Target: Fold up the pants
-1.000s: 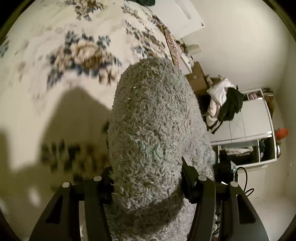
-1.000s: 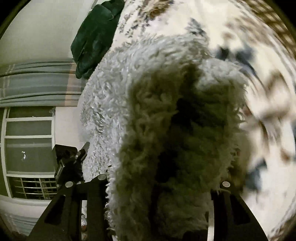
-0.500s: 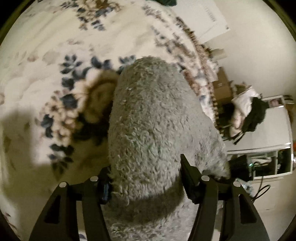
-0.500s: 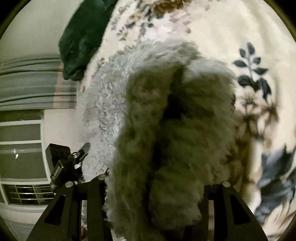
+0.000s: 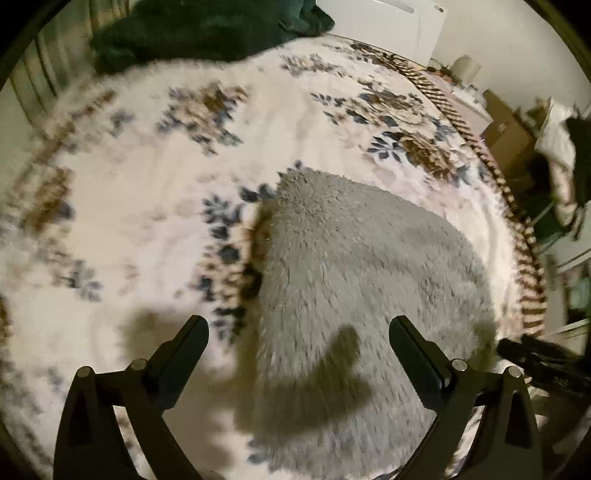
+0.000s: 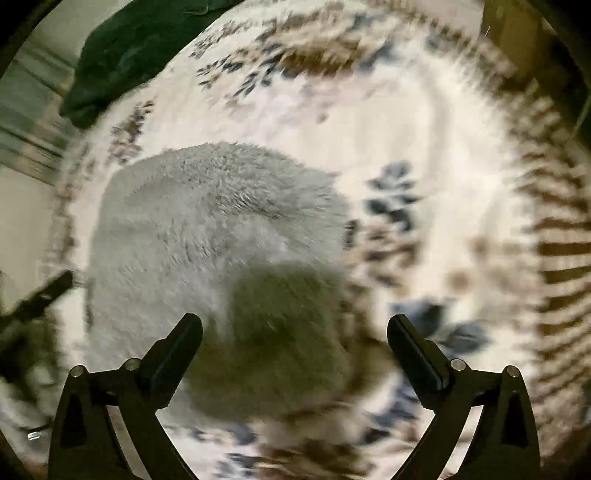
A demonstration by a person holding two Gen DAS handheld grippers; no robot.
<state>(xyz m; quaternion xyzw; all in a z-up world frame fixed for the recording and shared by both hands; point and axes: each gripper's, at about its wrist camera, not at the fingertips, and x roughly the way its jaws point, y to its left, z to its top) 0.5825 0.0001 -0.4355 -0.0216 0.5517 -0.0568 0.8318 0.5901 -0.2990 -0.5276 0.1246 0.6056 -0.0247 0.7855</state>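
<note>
Release after a fold: my left gripper (image 5: 297,334) and right gripper (image 6: 294,330) are opening, fingers spread, nothing between them, above the pants (image 5: 354,295) on the bed (image 5: 147,184); next I regrip an edge.

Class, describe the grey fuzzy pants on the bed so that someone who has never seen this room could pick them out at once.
Start at the bed, covered by a cream floral blanket with blue and brown flowers. On it, nearest the viewer, lie the grey pants, a rounded folded heap. Unlike the dark green cloth at the far end, they are pale grey, shaggy, and unpatterned.
</note>
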